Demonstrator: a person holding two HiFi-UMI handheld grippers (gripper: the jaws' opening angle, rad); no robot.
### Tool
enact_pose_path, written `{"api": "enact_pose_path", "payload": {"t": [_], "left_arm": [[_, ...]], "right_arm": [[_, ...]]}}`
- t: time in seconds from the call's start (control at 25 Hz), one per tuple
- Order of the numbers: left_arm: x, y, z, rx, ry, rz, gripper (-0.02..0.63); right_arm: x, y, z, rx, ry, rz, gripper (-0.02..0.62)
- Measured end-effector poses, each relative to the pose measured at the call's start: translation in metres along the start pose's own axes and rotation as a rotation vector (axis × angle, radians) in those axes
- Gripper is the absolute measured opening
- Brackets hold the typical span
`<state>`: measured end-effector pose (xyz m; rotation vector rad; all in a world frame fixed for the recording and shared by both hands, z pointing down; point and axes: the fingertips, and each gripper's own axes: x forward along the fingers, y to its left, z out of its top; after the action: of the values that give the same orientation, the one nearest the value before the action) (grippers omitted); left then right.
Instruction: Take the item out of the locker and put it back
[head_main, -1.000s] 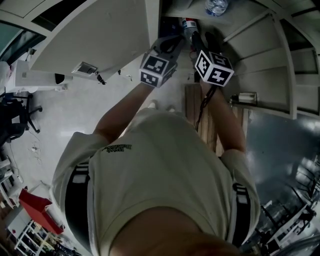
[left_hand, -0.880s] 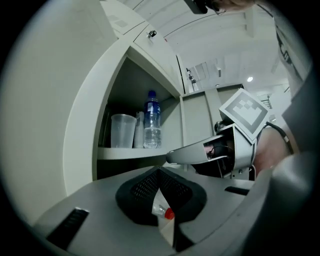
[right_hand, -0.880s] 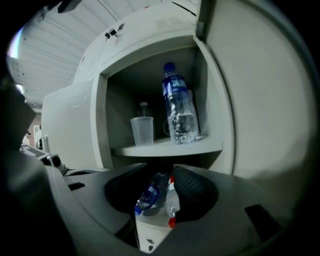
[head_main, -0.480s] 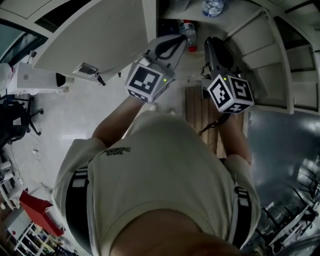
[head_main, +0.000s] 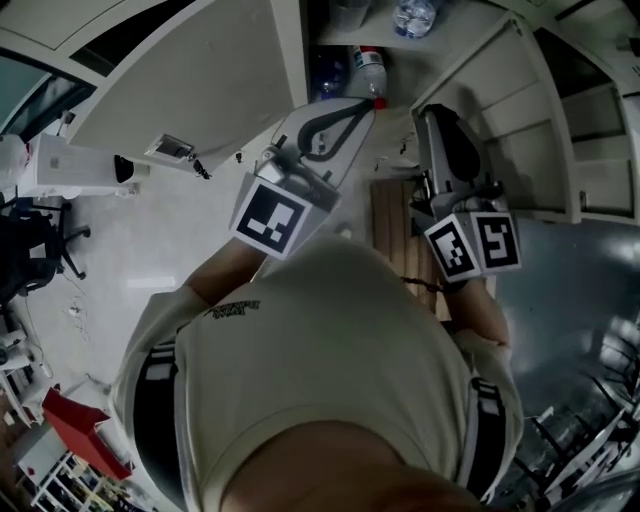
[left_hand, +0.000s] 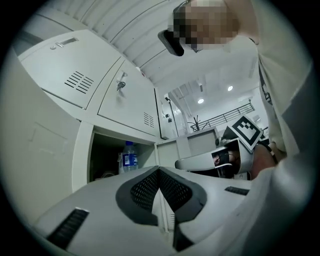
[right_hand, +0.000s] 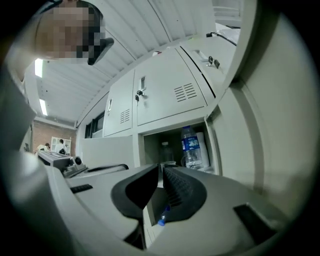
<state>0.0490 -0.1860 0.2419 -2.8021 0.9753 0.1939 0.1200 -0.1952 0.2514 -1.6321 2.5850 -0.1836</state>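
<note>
A clear water bottle with a blue label (right_hand: 191, 145) (left_hand: 129, 158) stands upright in the open locker compartment (right_hand: 150, 142). In the head view a red-capped bottle (head_main: 372, 66) stands in a lower open compartment. Both grippers are in front of the lockers, apart from the bottles. My left gripper (left_hand: 159, 170) (head_main: 366, 104) is shut, tips touching, nothing in it. The jaws of my right gripper (right_hand: 161, 168) (head_main: 432, 112) have just been closing and now stand shut with only a slit between the pads and nothing held.
The open locker door (head_main: 210, 80) swings out on the left in the head view. Closed locker doors with keys (right_hand: 141, 93) sit above the open compartment. Another bottle (head_main: 414, 14) shows on a shelf edge, and a dim bottle (right_hand: 166, 150) and a white roll (right_hand: 203, 147) share the compartment.
Both grippers have pulled back from the compartment with the red-capped bottle and spread apart. The bottle stays where it was, with nothing carried away.
</note>
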Motion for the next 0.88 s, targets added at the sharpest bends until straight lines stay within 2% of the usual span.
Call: {"api": "enact_pose_path", "payload": {"t": [0.16,0.4,0.56,0.88], "left_arm": [[-0.008,-0.005,-0.014,0.018,0.04,0.005,0.008],[-0.015,-0.009,-0.032,0.003,0.098,0.01,0.008],[-0.016,-0.008,-0.033,-0.003,0.098,0.007,0.008],[-0.016,-0.008,-0.028,0.011,0.087,0.001,0.008]], "right_arm": [[-0.009,-0.005,0.0,0.026,-0.026,-0.002,0.005],[-0.016,-0.003,-0.017,-0.018,0.008,-0.003,0.002],[-0.016,0.007,-0.02,-0.047,0.02,0.019,0.002],[-0.011,0.017,-0.017,-0.033,0.011,0.043,0.002]]}}
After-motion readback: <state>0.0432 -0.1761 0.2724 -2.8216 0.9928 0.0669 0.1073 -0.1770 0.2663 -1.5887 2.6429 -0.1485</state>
